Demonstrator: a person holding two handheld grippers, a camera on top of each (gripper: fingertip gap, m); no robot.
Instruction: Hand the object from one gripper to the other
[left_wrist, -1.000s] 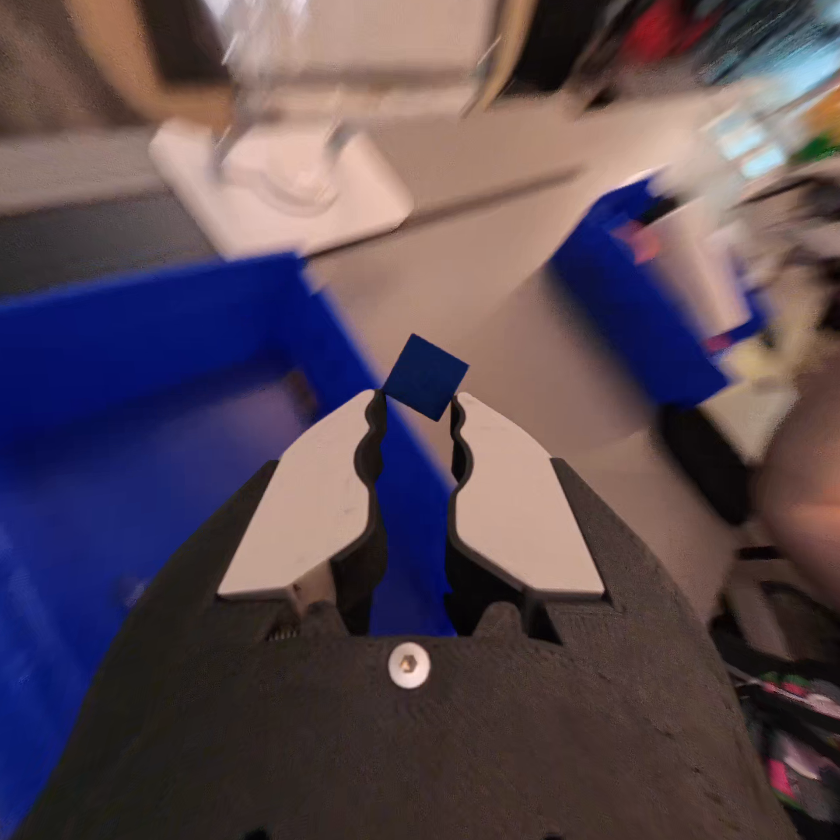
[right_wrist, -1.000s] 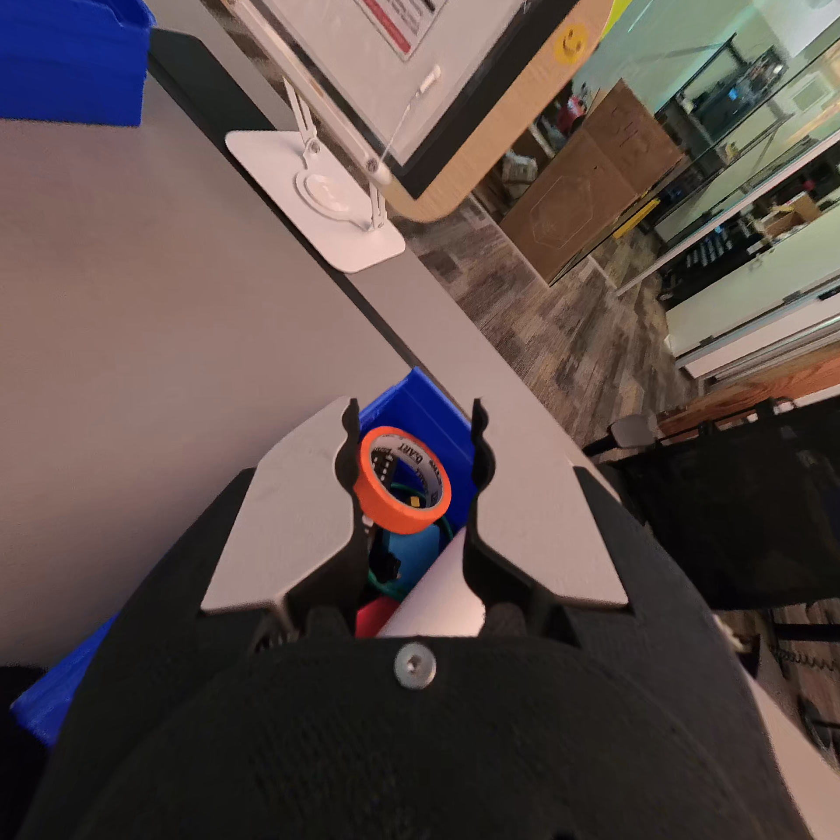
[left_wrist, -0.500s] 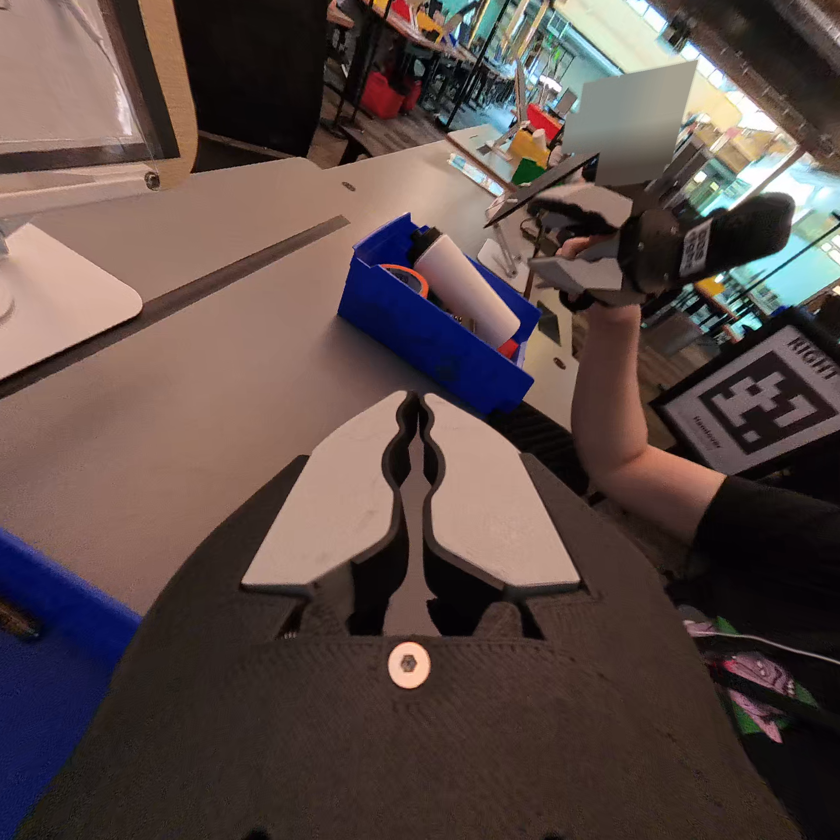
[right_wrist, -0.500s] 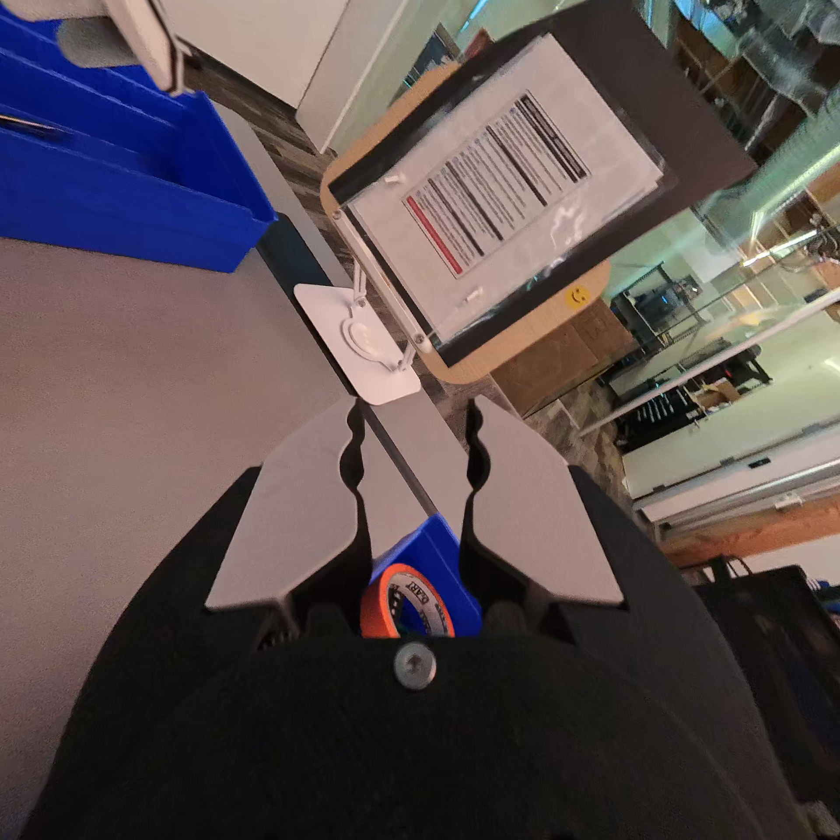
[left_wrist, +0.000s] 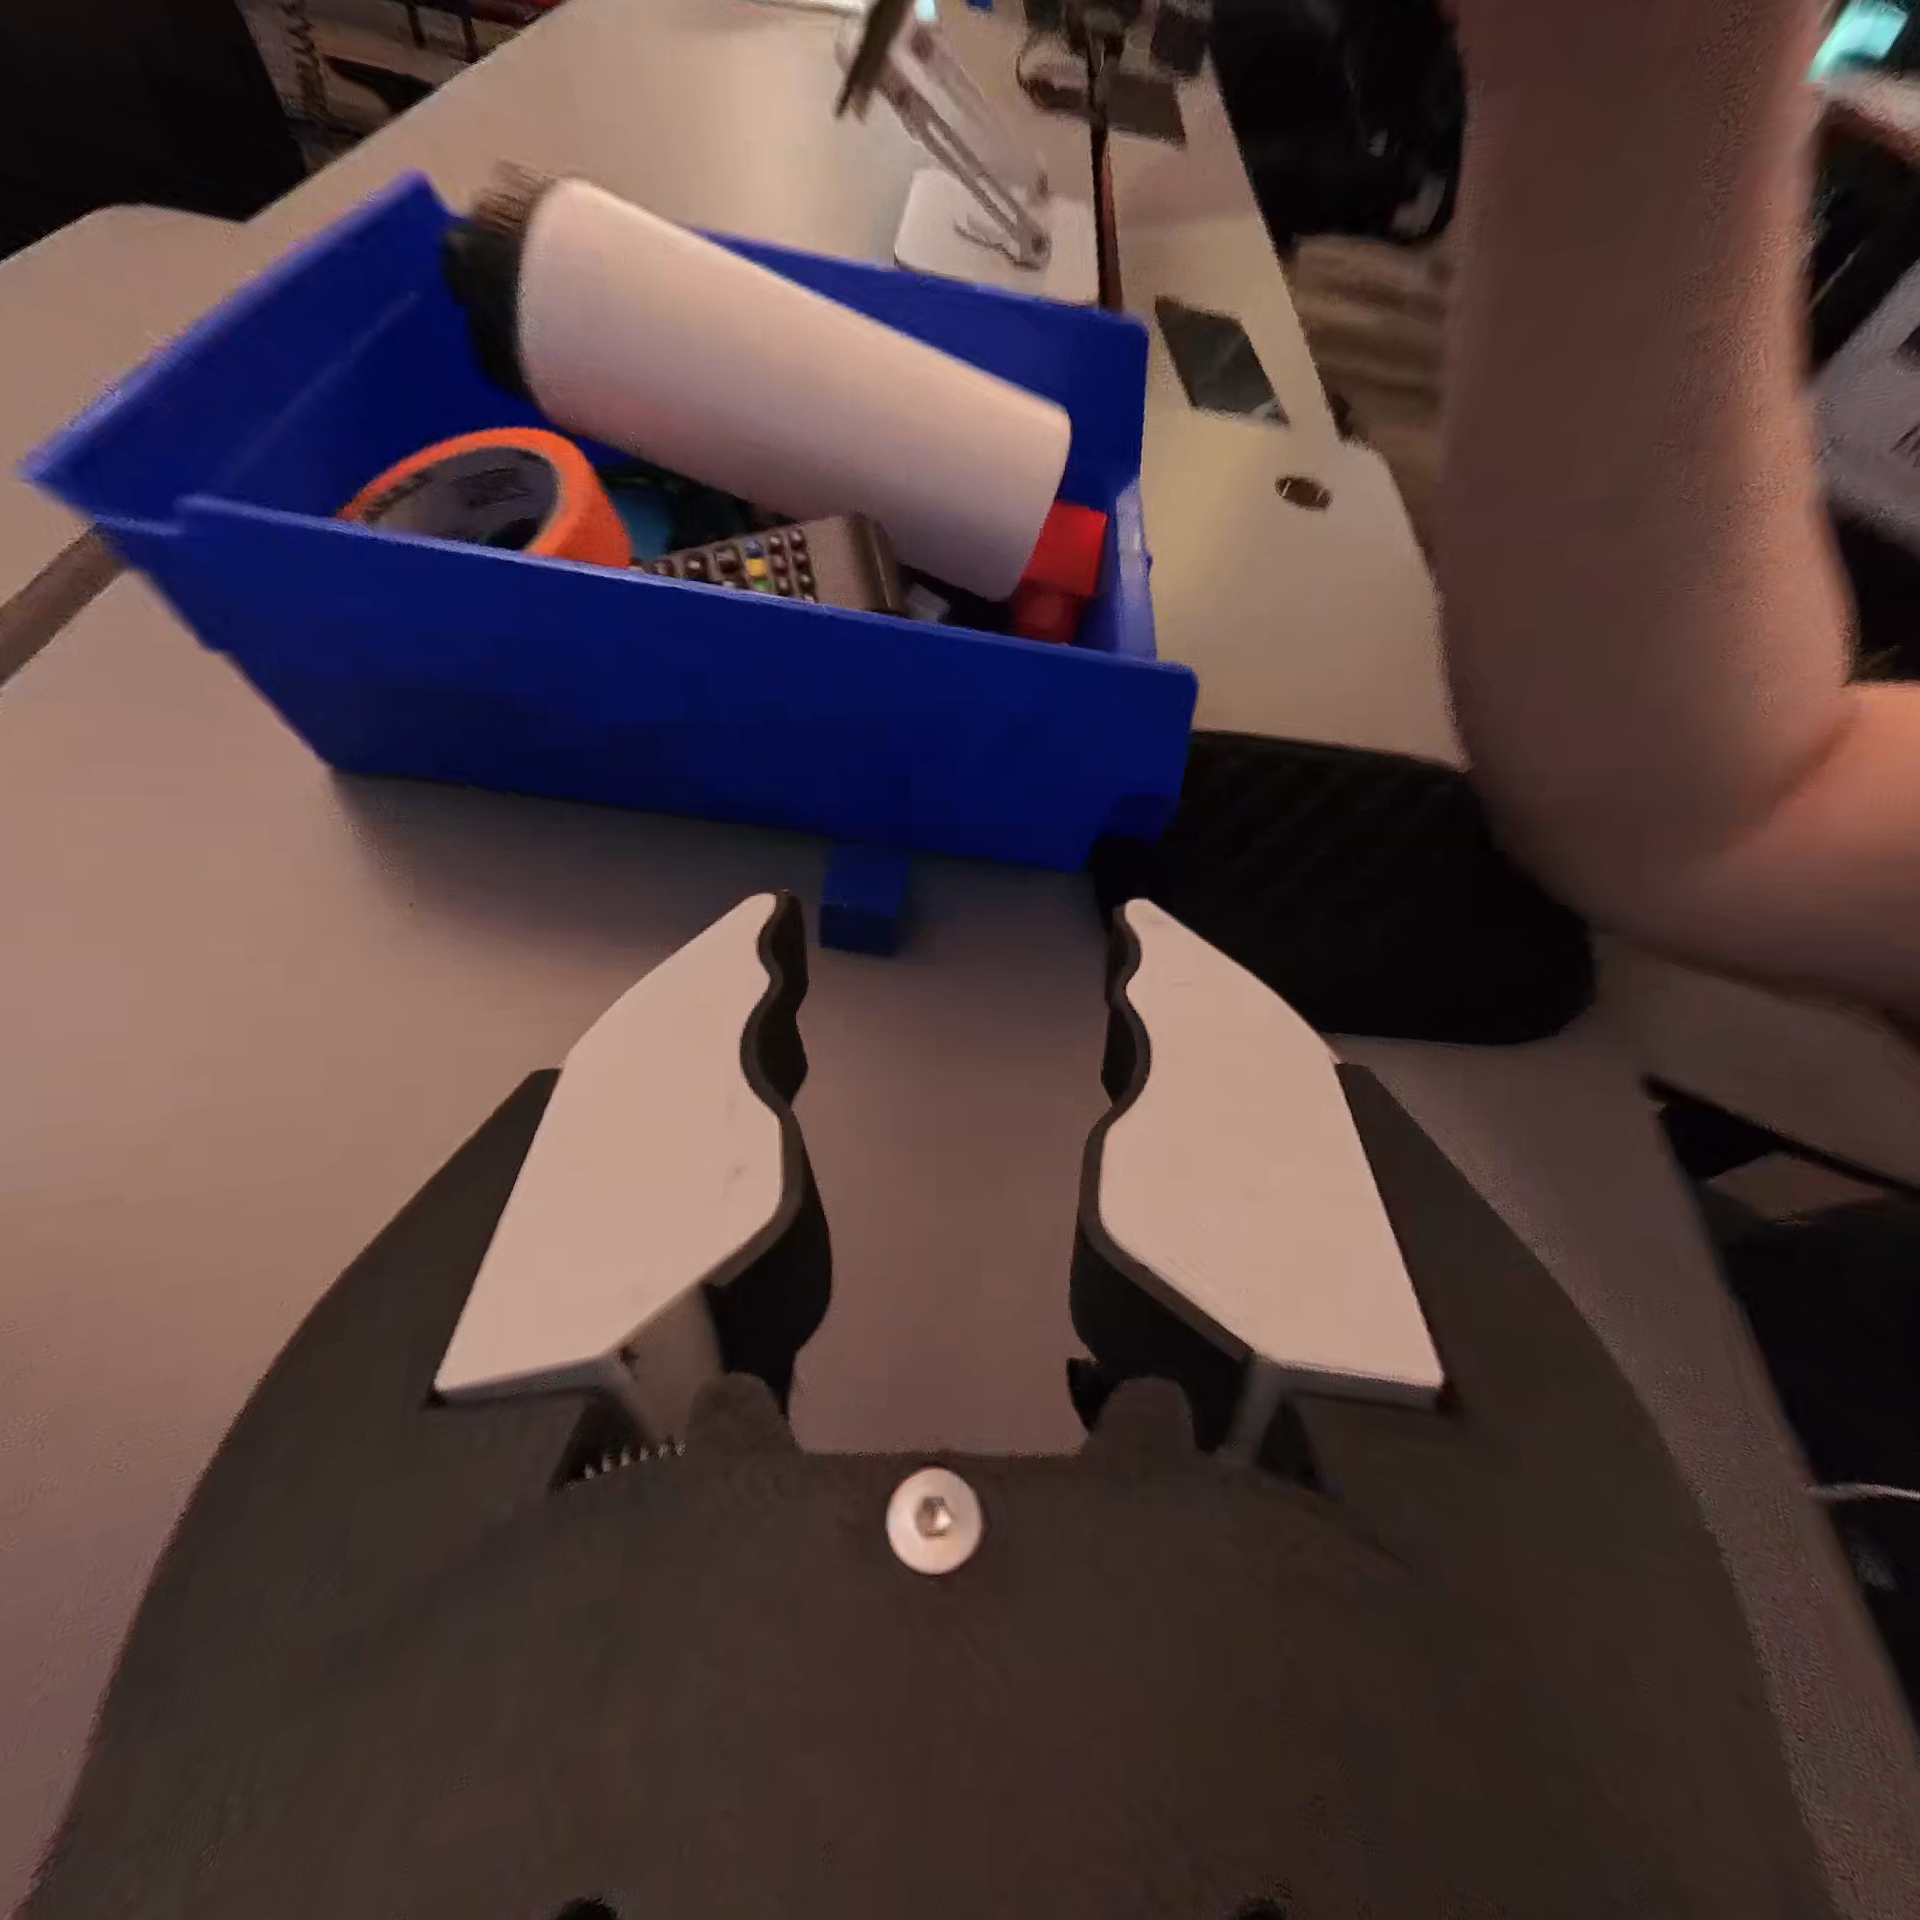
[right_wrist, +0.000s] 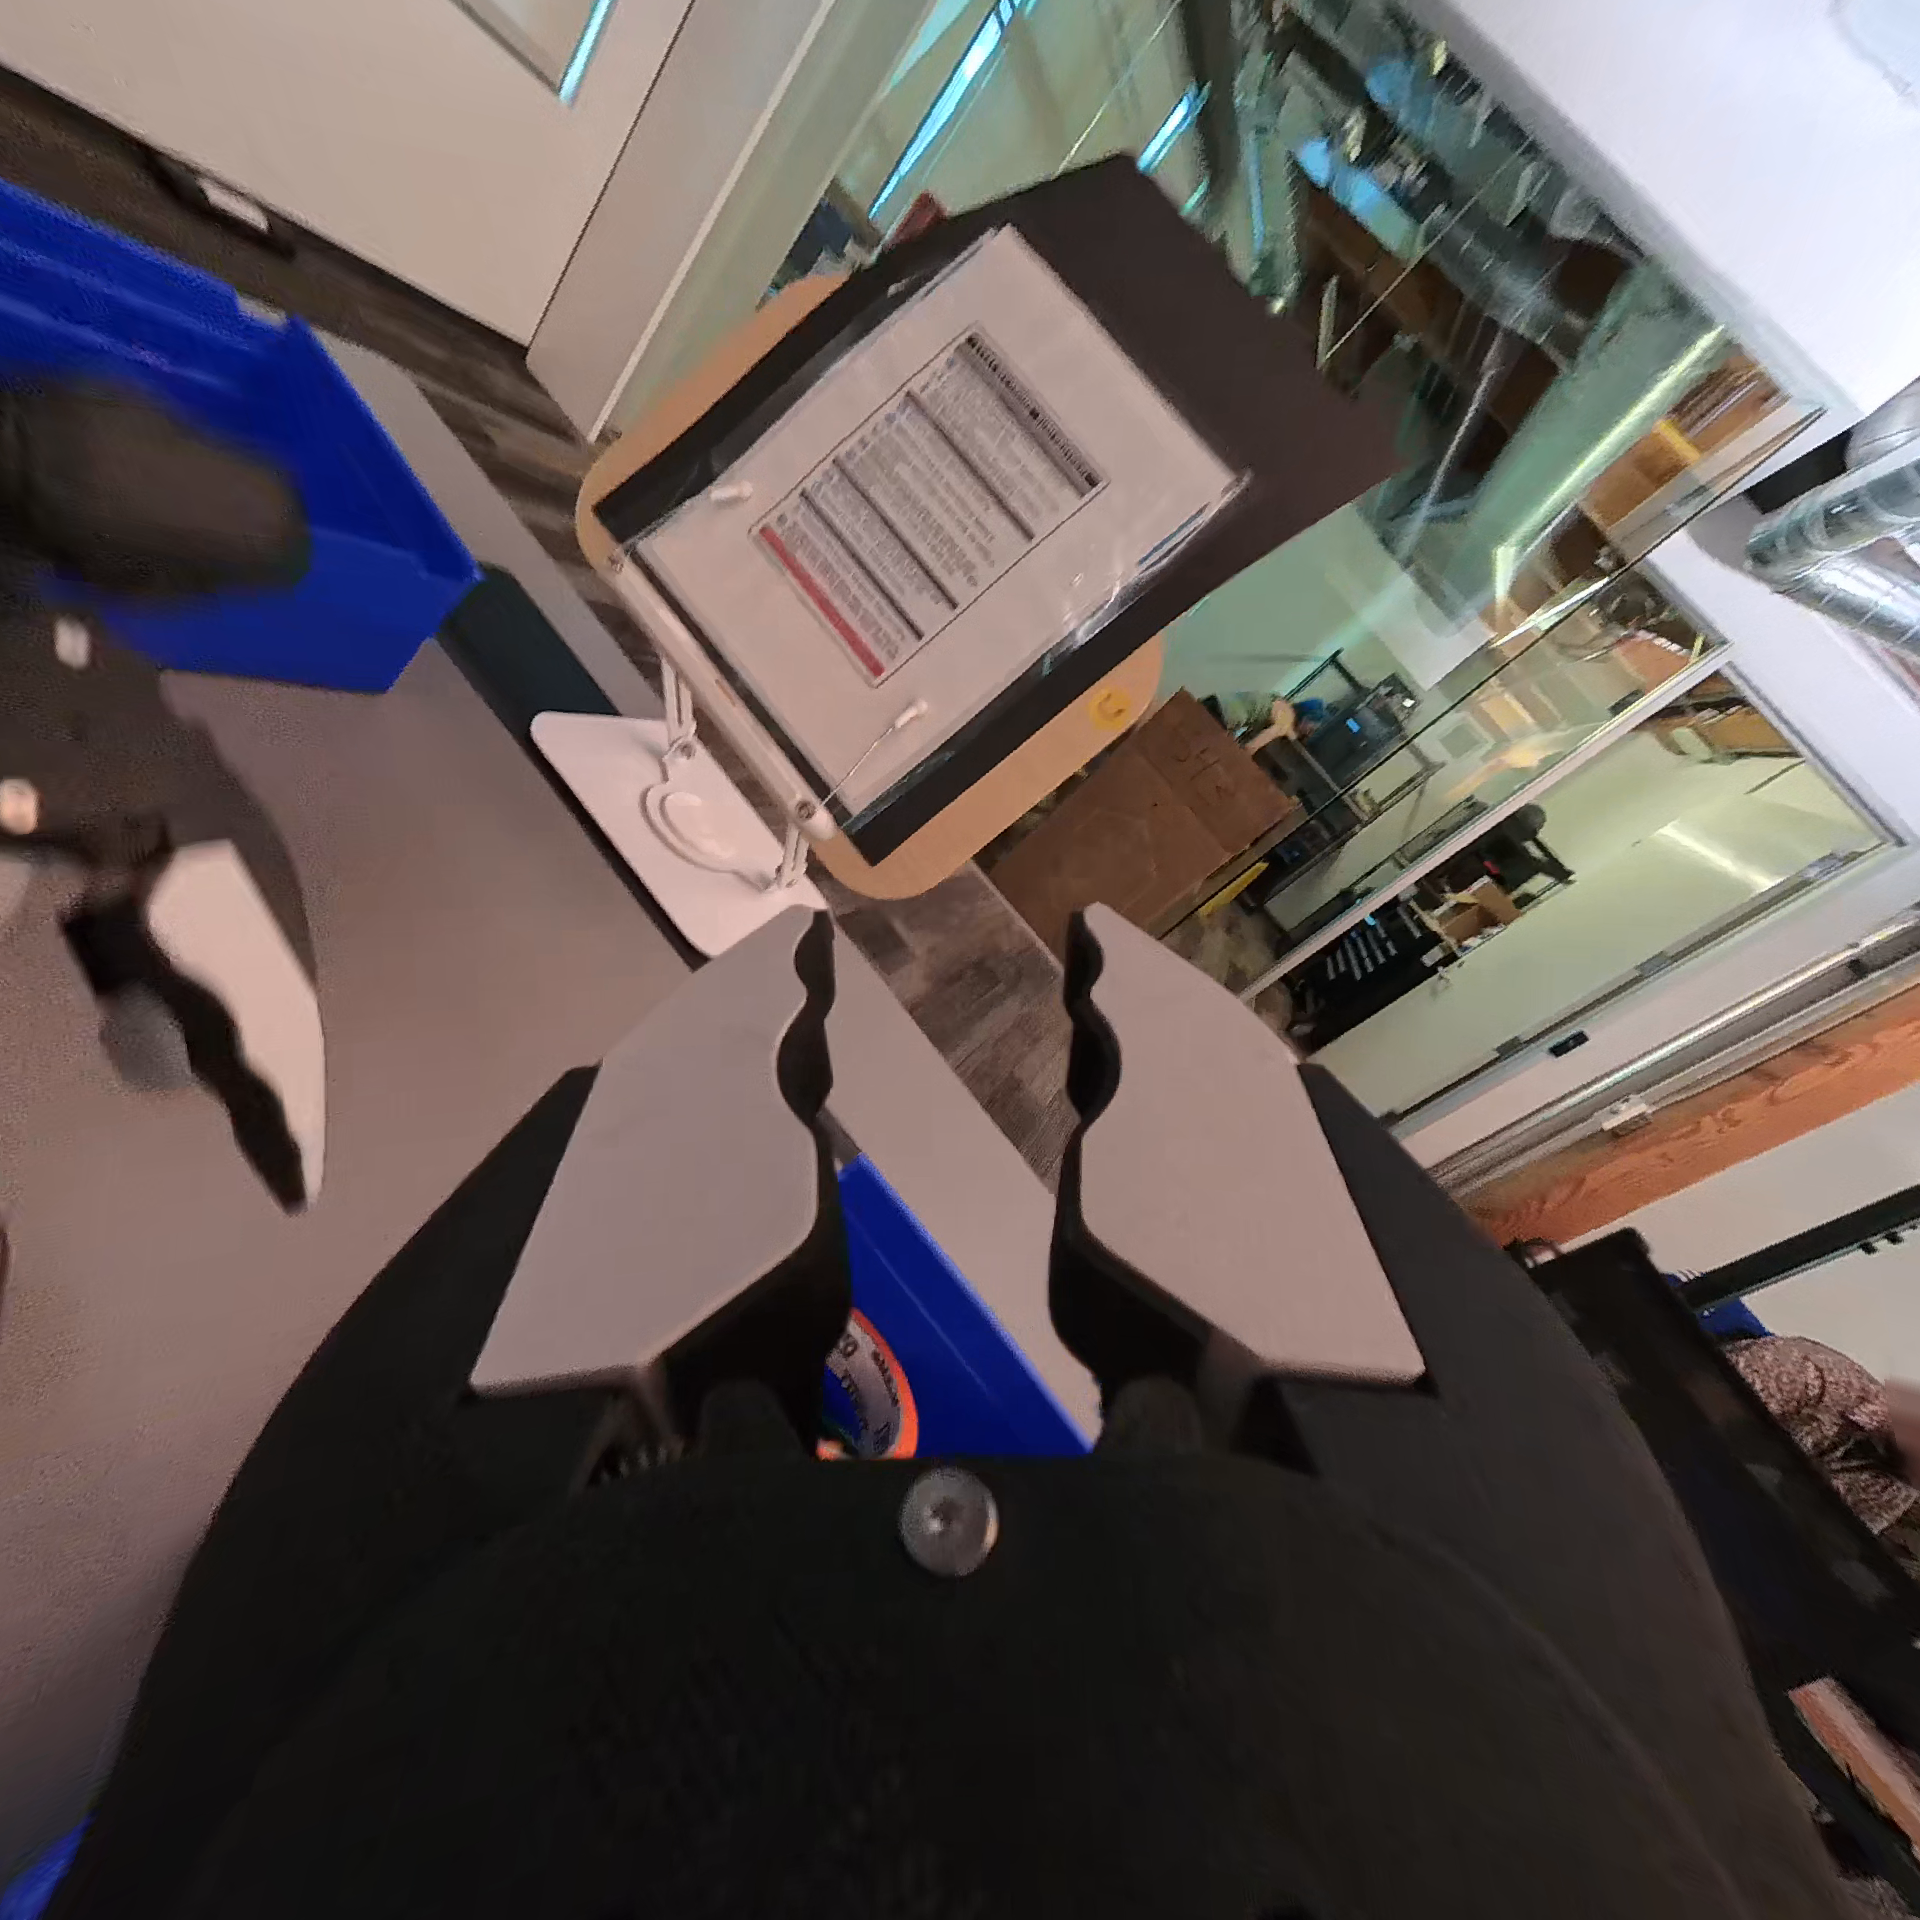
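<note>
Left gripper (left_wrist: 954, 940) jaws apart and empty over grey table (left_wrist: 260, 987), small blue block (left_wrist: 868, 902) just beyond, blue bin (left_wrist: 665, 686) holding white cylinder (left_wrist: 790, 384), orange tape roll (left_wrist: 499, 494)

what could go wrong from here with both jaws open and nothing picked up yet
1. The small blue block lies right against the blue bin wall, so the left gripper, jaws open and empty, may bump the bin or pinch badly.
2. The white cylinder leans over the bin's rim above the orange tape roll; a nudge could roll it out.
3. The right gripper points away at the sign stand, so it may be poorly lined up for receiving.
</note>
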